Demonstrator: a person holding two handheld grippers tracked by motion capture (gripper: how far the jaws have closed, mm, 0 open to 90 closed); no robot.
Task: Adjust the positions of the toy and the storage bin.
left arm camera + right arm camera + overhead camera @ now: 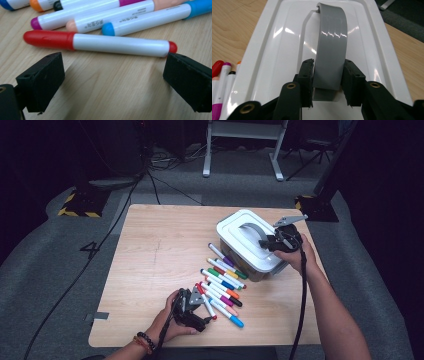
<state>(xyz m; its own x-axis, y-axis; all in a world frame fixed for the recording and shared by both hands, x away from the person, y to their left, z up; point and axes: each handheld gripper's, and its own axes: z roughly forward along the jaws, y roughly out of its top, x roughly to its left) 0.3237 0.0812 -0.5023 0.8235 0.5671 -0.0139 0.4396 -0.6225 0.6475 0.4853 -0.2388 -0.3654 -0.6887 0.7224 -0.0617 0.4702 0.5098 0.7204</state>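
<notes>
White lid, grey handle, red-capped marker

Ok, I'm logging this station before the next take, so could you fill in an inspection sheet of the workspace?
Surface: light wooden table, bare at left.
Job's things: white-lidded plastic box with grey arched handle; red-capped white marker at the near edge of a row of coloured markers.
Clutter: nothing seen.
Grippers: left gripper open, jaws either side of the red marker's ends; right gripper shut on the handle.
Cables: black cable along the right forearm; more on the floor.
Surroundings: grey floor, white frame legs.
</notes>
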